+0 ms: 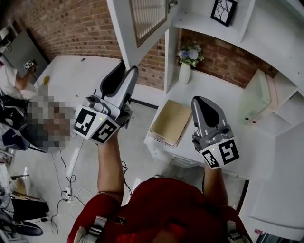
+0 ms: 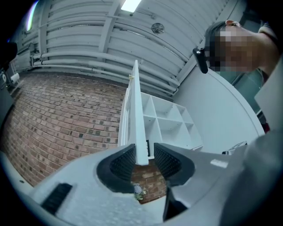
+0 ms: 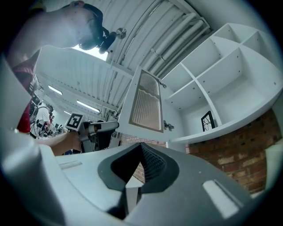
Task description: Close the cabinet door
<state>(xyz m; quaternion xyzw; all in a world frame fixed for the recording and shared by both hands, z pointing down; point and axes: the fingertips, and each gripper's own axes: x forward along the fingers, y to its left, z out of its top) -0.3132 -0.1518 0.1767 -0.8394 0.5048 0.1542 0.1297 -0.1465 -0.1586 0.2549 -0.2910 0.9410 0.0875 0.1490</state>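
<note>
The white cabinet door (image 1: 142, 26) with a ribbed glass panel hangs swung open, out from the white shelf cabinet (image 1: 199, 21). My left gripper (image 1: 122, 67) reaches up at the door's lower corner. In the left gripper view the door's thin edge (image 2: 138, 114) runs upright between the jaws of the left gripper (image 2: 143, 152), which are open, with a gap on the right side. My right gripper (image 1: 198, 100) is lower, in front of the counter, and holds nothing. The right gripper (image 3: 140, 149) is shut, its pads meeting. The right gripper view also shows the door (image 3: 146, 103) and the left gripper (image 3: 95, 130).
A white vase of flowers (image 1: 186, 64) stands on the white counter (image 1: 228, 142), beside a flat brown box (image 1: 168, 122) and a pale appliance (image 1: 254, 97). A framed picture (image 1: 223, 10) sits on the shelf. A brick wall (image 1: 71, 26) lies behind. A person (image 1: 45, 121) and cables (image 1: 71, 190) are at left.
</note>
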